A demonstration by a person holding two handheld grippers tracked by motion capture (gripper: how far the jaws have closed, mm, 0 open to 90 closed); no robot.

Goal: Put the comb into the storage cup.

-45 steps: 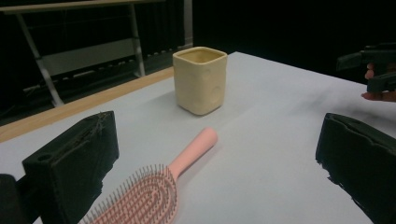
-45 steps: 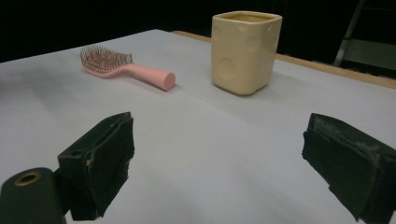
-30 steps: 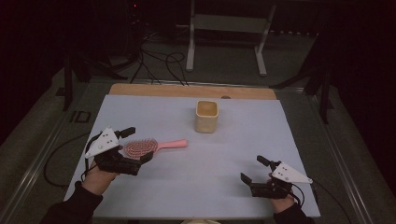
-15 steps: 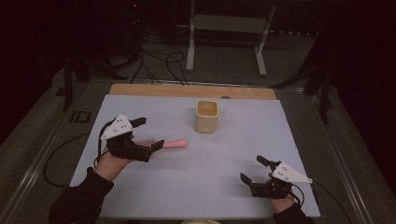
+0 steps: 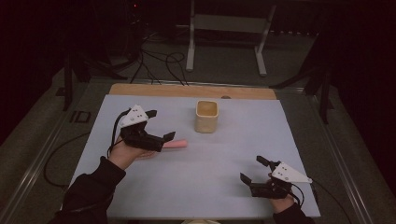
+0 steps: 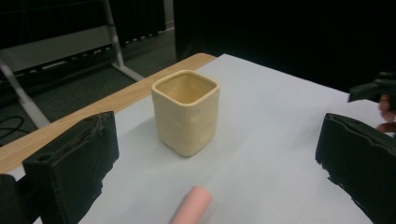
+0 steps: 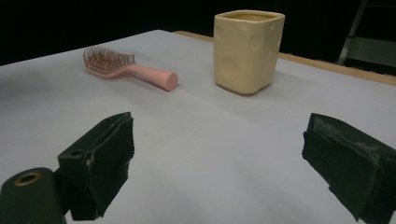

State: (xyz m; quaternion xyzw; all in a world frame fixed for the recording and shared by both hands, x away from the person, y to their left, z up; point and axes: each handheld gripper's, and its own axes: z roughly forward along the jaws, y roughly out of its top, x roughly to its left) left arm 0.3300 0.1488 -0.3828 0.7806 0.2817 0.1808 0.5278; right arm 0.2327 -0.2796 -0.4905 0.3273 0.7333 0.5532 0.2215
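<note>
Both pairs of jaws stand wide apart, gripping nothing.

From the high view, the left gripper [image 5: 158, 126] hovers above the pink hairbrush [image 5: 176, 144], whose handle end pokes out toward three o'clock from under the black jaws; the bristled head is hidden beneath the gripper and hand. A cream square cup [image 5: 206, 116] stands upright at about one o'clock from that gripper, near it but apart, with bare blue-grey table cover [image 5: 224, 158] between them. The right gripper [image 5: 253, 171] rests low near the front edge at about five o'clock on the table, well apart from both brush and cup. A wooden strip [image 5: 187, 90] runs along the far edge at twelve o'clock, and beyond it cables and a metal stand sit on the dark floor.

In the left gripper view, the two black jaws frame the cup [image 6: 186, 110] dead ahead at twelve o'clock, and the rounded handle tip of the hairbrush [image 6: 194, 204] lies at six o'clock between them (untouched by either jaw). Nothing stands between the jaws and the handle. The other gripper shows at three o'clock, far off.

In the right gripper view, the jaws gape over bare cover; the whole hairbrush [image 7: 130, 68] lies at eleven o'clock, bristles up, handle pointing toward the cup [image 7: 246, 49] at one o'clock, just short of it.
</note>
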